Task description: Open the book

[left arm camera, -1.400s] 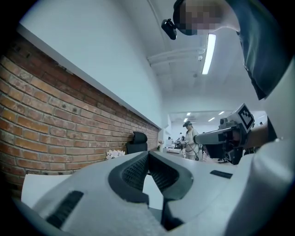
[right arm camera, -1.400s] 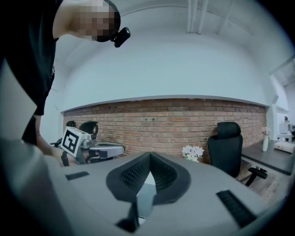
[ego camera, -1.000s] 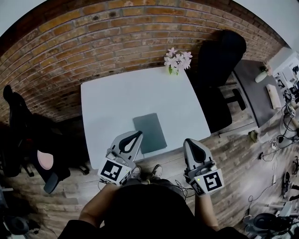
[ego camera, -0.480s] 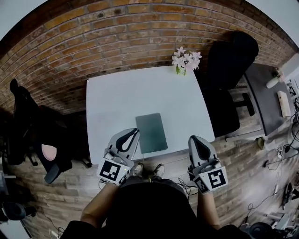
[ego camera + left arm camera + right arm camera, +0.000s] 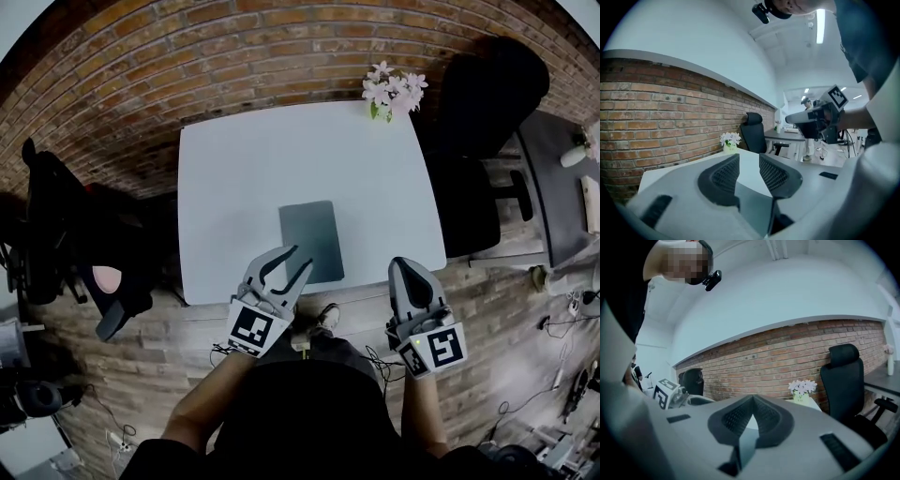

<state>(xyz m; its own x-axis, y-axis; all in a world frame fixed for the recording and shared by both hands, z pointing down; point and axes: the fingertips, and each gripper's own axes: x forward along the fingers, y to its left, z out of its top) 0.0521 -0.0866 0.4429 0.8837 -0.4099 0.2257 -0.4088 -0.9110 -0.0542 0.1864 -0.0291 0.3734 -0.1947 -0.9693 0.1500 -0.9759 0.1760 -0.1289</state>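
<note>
The book [image 5: 311,241] is lying closed, nothing yet lifted, as the left gripper [image 5: 300,258] is hovering beside it, empty jaws just parting, the right gripper [image 5: 404,270] holding its jaws together.

A red brick wall [image 5: 281,47] runs along twelve o'clock, with white plaster [image 5: 787,296] above it. A white table [image 5: 244,178] stands before it on wooden flooring [image 5: 141,375], pale flowers [image 5: 394,87] at its one o'clock corner. A black office chair [image 5: 487,103] sits at two o'clock, a dark desk [image 5: 558,187] at three, another black chair [image 5: 56,225] at nine. A strip light [image 5: 820,23] glows overhead.
</note>
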